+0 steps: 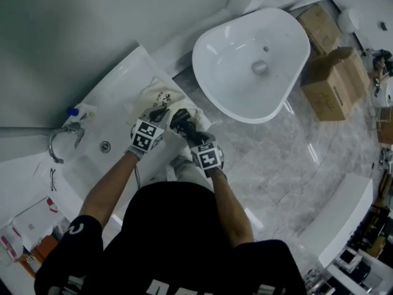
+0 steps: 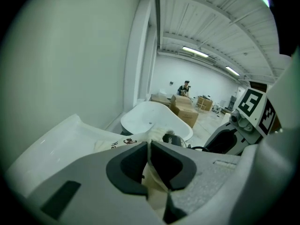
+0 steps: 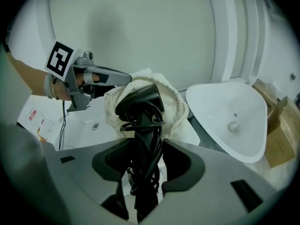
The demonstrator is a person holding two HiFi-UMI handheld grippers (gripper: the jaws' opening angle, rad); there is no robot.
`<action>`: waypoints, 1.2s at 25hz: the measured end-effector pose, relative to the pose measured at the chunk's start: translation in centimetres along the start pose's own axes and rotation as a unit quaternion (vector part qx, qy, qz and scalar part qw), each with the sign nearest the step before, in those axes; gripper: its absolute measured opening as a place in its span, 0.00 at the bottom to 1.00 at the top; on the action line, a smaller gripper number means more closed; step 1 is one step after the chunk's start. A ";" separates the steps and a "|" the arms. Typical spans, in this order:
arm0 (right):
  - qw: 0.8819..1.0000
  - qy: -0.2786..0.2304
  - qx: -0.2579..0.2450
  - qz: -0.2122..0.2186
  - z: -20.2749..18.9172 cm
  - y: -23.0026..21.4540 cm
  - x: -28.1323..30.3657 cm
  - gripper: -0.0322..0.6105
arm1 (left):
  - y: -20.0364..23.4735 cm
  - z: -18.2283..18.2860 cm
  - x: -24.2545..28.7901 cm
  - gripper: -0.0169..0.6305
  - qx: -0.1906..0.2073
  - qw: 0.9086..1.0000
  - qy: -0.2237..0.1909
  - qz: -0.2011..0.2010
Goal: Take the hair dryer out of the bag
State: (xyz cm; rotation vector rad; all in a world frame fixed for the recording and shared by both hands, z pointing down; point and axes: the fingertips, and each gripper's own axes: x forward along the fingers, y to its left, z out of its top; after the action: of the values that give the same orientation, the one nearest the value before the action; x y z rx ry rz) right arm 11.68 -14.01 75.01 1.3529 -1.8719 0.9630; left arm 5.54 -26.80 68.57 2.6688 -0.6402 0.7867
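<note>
Black hair dryer (image 3: 140, 102), its cord wound round the handle, is clamped between the jaws of the right claw (image 3: 144, 161), which stand fairly wide on it. The dryer's head is just ahead of the tips, at the open mouth of the cream bag (image 3: 177, 108). The left claw (image 2: 149, 165), jaws nearly together, pinches a fold of the bag's cloth just left of the right claw. Under both lies a white basin (image 1: 116, 100). Beyond and to the right stands a white tub (image 1: 221, 54), with cardboard boxes (image 1: 334, 78) farther off.
</note>
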 end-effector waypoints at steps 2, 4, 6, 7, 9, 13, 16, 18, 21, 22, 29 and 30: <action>1.000 -0.006 0.025 -0.013 -1.4 -0.5 -1.3 0.35 | -0.4 -0.2 -0.1 0.07 0.000 1.000 0.004 0.005; 0.998 -0.016 0.048 -0.025 -2.5 -1.1 -2.7 0.35 | -0.9 -0.3 -0.4 0.07 0.000 1.000 0.006 0.000; 0.996 -0.032 0.069 -0.039 -3.1 -1.8 -4.2 0.35 | -1.9 -0.4 -0.7 0.07 0.006 1.000 0.006 -0.015; 0.995 -0.041 0.080 -0.047 -3.3 -2.2 -4.9 0.35 | -2.4 -0.6 -0.7 0.07 0.012 1.000 0.007 -0.024; 0.990 -0.059 0.106 -0.066 -3.6 -3.1 -6.2 0.35 | -3.3 -1.2 -0.8 0.07 0.023 0.999 0.011 -0.040; 0.980 -0.098 0.150 -0.091 -3.2 -4.0 -8.6 0.35 | -4.7 -2.0 -1.4 0.07 0.031 0.997 0.025 -0.061; 0.974 -0.120 0.161 -0.103 -2.7 -4.4 -10.2 0.35 | -6.0 -2.1 -1.5 0.11 0.035 0.996 0.029 -0.081; 0.972 -0.131 0.161 -0.107 -2.2 -4.7 -10.7 0.35 | -6.9 -2.1 -1.5 0.18 0.030 0.994 0.033 -0.101; 0.970 -0.146 0.166 -0.104 -0.7 -4.6 -11.3 0.35 | -7.6 -1.7 -2.1 0.24 0.025 0.992 0.024 -0.121; 0.969 -0.152 0.164 -0.102 0.1 -4.5 -11.5 0.35 | -7.6 -1.2 -2.6 0.24 0.025 0.992 0.013 -0.121; 0.976 -0.187 0.093 -0.061 7.8 -2.4 -11.7 0.35 | -4.0 2.8 -8.3 0.23 -0.005 0.996 -0.074 -0.056; 0.976 -0.192 0.084 -0.053 9.0 -1.8 -11.3 0.35 | -3.1 3.0 -9.3 0.23 -0.012 0.996 -0.083 -0.044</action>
State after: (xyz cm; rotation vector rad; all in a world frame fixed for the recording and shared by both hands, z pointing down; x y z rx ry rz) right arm 15.93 -16.33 61.26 1.8286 -2.0029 0.8681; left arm 1.39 -22.19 60.41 2.7384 -0.5639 0.5341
